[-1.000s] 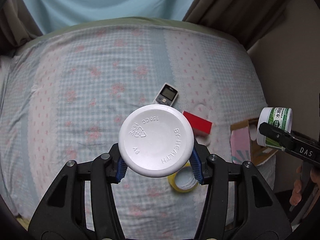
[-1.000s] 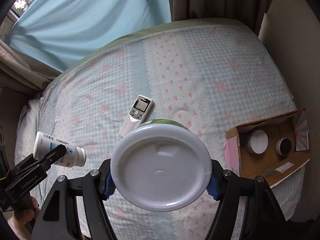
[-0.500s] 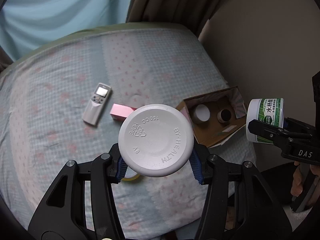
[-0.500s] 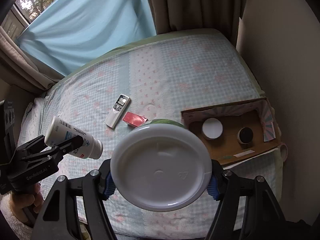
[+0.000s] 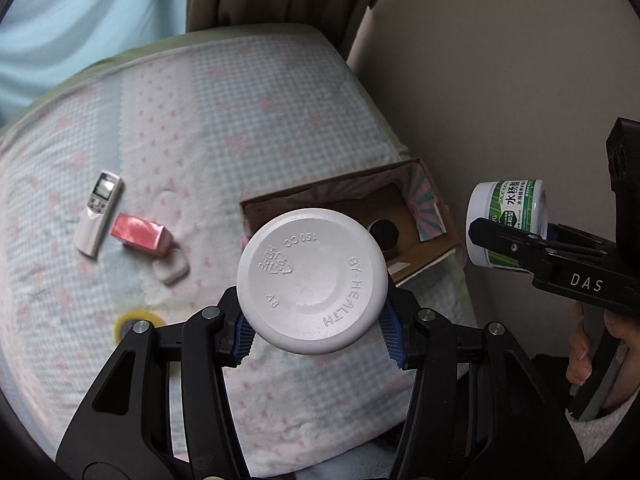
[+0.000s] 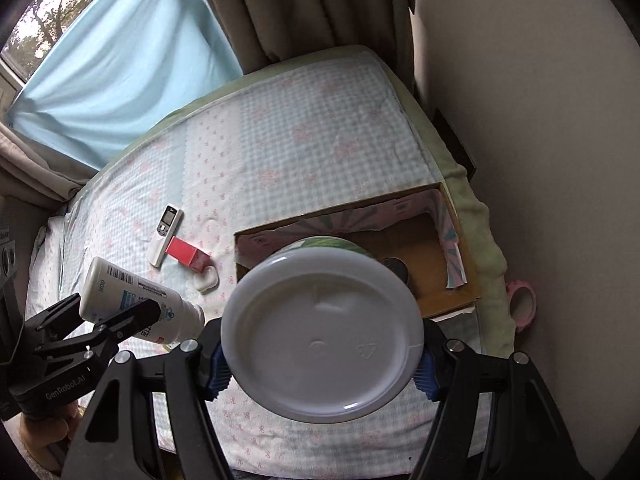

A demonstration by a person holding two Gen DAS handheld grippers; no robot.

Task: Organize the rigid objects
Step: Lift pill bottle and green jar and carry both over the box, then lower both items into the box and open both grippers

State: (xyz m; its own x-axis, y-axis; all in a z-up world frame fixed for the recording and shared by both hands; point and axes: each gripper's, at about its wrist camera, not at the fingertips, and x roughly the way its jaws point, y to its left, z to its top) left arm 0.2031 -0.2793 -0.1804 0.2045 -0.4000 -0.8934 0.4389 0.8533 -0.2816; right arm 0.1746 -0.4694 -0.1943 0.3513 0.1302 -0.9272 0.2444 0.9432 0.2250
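bed (image 5: 248, 92) with blue check and pink bow cover fills both views, curtains (image 6: 304, 4) behind it, wall on the right. cardboard box (image 6: 460, 292) sits open at the bed's right edge by the wall, patterned paper lining its inner walls, a dark round thing (image 5: 383, 232) on its floor; what it is, cannot tell.

left gripper (image 5: 316, 330): blue pads clamped on either side of a white bottle (image 5: 312, 284), base toward the camera, embossed "hdpe" and "150 cc" readable. in the right wrist view the bottle (image 6: 136, 300) lies roughly level in the jaws, barcode label up, held in the air above the bed, left of the box.

right gripper (image 6: 322, 364): jaws closed on a white jar with green label (image 5: 506, 222), its flat white bottom filling the camera (image 6: 322, 332). jar hangs in the air over the near left part of the box in the right wrist view; from the left wrist view it shows off past the bed edge, in front of the wall.

loose on the bed, left of the box: white remote (image 5: 98, 212), red box (image 5: 140, 234) just beside it, small white case (image 5: 171, 268) touching the red box's end, yellow tape roll (image 5: 134, 322) nearer the camera, partly hidden by the left gripper. pink tape roll (image 6: 520, 304) past the bed's right edge, by the wall.
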